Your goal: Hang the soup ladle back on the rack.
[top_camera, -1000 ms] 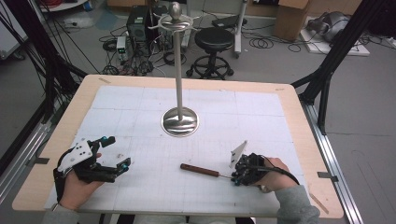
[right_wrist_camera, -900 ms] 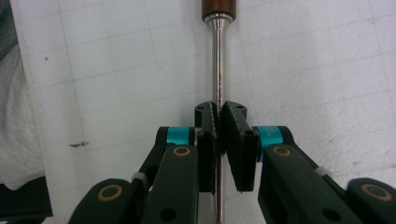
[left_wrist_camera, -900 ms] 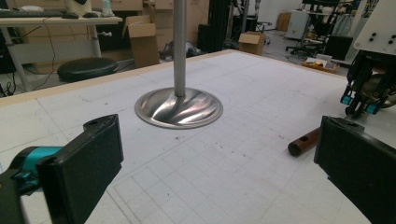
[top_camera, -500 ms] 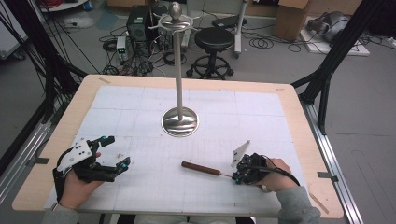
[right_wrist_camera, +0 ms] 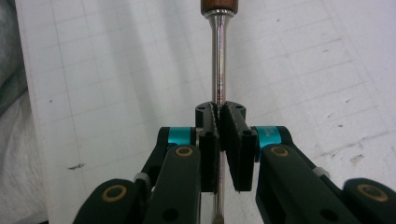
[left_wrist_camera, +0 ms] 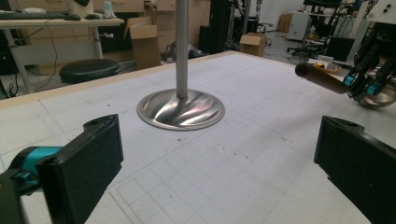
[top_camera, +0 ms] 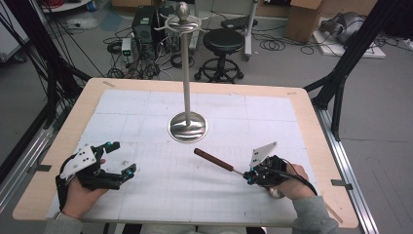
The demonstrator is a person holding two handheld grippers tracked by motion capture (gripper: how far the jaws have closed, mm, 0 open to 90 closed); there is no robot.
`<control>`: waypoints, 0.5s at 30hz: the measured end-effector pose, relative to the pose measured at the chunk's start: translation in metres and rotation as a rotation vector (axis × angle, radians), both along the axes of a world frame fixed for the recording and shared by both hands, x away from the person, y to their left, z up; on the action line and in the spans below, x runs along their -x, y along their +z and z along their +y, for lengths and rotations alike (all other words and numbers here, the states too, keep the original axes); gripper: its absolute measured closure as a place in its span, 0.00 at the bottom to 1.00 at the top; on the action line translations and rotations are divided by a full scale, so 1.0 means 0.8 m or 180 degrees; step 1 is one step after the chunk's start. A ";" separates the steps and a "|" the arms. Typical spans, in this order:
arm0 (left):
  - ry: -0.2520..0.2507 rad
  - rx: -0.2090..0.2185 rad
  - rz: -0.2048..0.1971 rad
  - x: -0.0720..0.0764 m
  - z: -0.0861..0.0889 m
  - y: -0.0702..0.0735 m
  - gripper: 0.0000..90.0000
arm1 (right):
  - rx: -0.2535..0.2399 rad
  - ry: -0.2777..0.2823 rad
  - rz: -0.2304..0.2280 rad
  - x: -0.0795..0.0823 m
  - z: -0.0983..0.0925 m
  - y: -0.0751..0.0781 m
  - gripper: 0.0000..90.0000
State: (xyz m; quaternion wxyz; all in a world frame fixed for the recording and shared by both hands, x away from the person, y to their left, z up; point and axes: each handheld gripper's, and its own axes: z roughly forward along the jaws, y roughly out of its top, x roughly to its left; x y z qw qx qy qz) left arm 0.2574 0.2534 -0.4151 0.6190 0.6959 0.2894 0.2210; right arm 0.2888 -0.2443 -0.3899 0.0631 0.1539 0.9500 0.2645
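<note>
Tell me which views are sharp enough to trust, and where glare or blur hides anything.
High view: evenly lit, slightly soft, a sheen on the stand base. Left gripper view: near fingers blurred, base reflections streaky. Right gripper view: sharp on the ladle shaft, with a bright glare line along it.

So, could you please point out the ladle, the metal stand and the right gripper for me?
ladle [top_camera: 213, 159]: high view, on its brown wooden handle.
metal stand [top_camera: 187, 127]: high view, on its round base.
right gripper [right_wrist_camera: 220, 113]: right gripper view, between its fingertips.
</note>
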 end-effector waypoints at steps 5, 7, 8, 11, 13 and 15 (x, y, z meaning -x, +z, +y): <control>0.0002 -0.0002 -0.0012 0.000 0.000 0.001 0.02 | -0.0198 -0.0106 -0.0056 0.000 -0.008 0.008 0.94; 0.0009 0.0014 -0.0034 0.000 0.001 0.001 0.02 | -0.0302 -0.0142 -0.0086 0.001 -0.012 0.013 0.94; 0.0010 0.0020 -0.0037 0.000 0.001 0.001 0.02 | -0.0389 -0.0170 -0.0093 0.001 -0.015 0.015 0.94; 0.0014 0.0013 -0.0040 0.000 0.001 0.001 0.02 | -0.0527 -0.0209 -0.0142 0.002 -0.019 0.021 0.94; 0.0008 0.0008 -0.0029 0.000 0.000 0.001 0.02 | -0.0607 -0.0228 -0.0174 0.003 -0.021 0.025 0.94; 0.0004 0.0004 -0.0032 0.000 0.000 0.001 0.02 | -0.0669 -0.0236 -0.0213 0.003 -0.023 0.027 0.94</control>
